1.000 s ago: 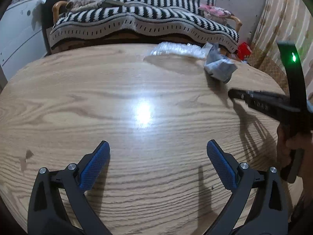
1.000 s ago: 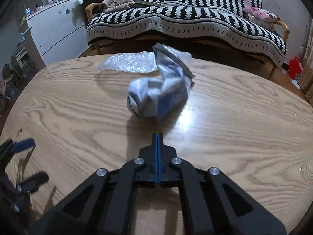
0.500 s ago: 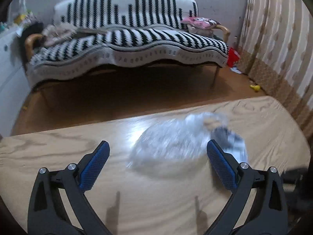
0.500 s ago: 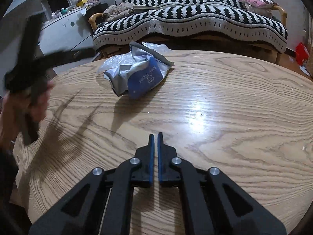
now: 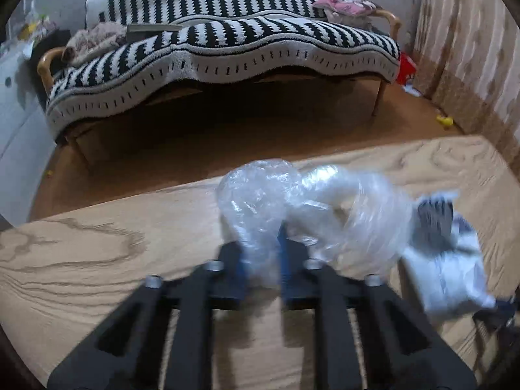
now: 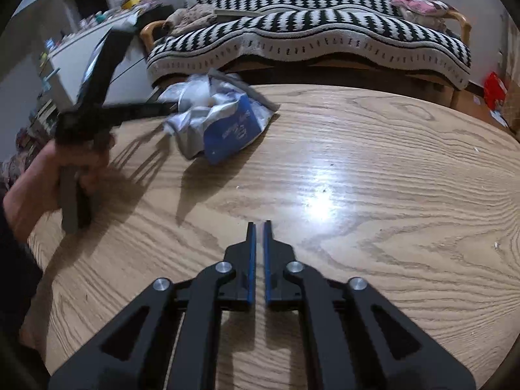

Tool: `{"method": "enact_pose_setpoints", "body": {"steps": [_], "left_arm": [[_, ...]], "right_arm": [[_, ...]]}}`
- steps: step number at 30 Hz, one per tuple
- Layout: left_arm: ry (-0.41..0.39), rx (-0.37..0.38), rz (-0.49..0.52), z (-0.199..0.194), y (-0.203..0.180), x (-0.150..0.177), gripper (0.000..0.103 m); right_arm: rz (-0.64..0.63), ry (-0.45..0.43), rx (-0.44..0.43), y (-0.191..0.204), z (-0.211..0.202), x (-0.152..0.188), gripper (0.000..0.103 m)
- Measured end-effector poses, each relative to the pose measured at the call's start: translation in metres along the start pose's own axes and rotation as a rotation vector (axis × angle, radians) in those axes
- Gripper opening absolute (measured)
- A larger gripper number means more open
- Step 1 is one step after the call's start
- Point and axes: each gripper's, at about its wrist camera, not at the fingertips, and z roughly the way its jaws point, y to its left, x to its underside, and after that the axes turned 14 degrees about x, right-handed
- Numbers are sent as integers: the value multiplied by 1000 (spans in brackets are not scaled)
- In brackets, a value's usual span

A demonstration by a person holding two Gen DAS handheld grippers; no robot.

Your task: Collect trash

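Left wrist view: left gripper (image 5: 261,256) low over the table (image 5: 97,260), fingers (image 5: 234,260) drawn in and clenched on a clear plastic bag (image 5: 292,208) near the far edge. Bag crumpled and bunched up between the blue pads, billowing rightward. Just beside it at right, touching or nearly so, a grey-and-blue wrapper (image 5: 448,260), blurred. Beyond the table edge, a sofa (image 5: 227,48) under a black-and-white striped throw. Changed from half a second ago: fingers then spread wide either side of the bag, now closed on it; a second ago, aimed at bare tabletop with the trash well ahead.

Right wrist view: right gripper (image 6: 259,243) level above the table (image 6: 390,178), well apart from the trash, pads near-parallel with a thin gap, nothing between them. At left, hand (image 6: 48,175) wrapped round the handle of the left gripper (image 6: 169,109), tips reaching in against the wrapper (image 6: 224,123); clear bag mostly hidden behind it. Wrapper lying near the far left edge, blue face up. Compared with half a second ago: gap between the pads slightly wider, left gripper lower and up against the pile; a second ago, pads fully together and the wrapper directly ahead.
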Motion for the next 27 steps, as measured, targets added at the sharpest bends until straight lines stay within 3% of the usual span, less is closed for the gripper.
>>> {"method": "enact_pose_setpoints", "body": {"steps": [1,2,3,13,21,22,23,25,26,27], "left_arm": [[2,2,4,-3,-2,4,4],[2,1,6,-8,-2,10,4],[2,0,2,-11,-2,14,3],[-1,-40,-47,-70,-3,84,2],[-12,-82,-91,-101,-3,119,2],[-11,-84,-90,-102,-3,120,2],[-11,-83,-91,-102,-3,121,2],[-13,-76,-97,-103,-1,119,2],[-13,-74,-98,-103,-1,120,2],[-13,-74,-98,-103,0,120,2]], "right_arm": [[13,-7,-4,0,0,-2,93],[27,-19,28,1,-1,-5,91],[35,-44,43,3,-1,-6,97],[105,-19,17,35,24,-51,97],[144,-14,61,53,47,-76,93],[146,-8,58,54,51,-77,86],[146,7,56,55,55,-77,67],[127,11,81,59,56,-76,44],[117,10,84,60,55,-76,36],[112,10,74,61,54,-74,35]]}}
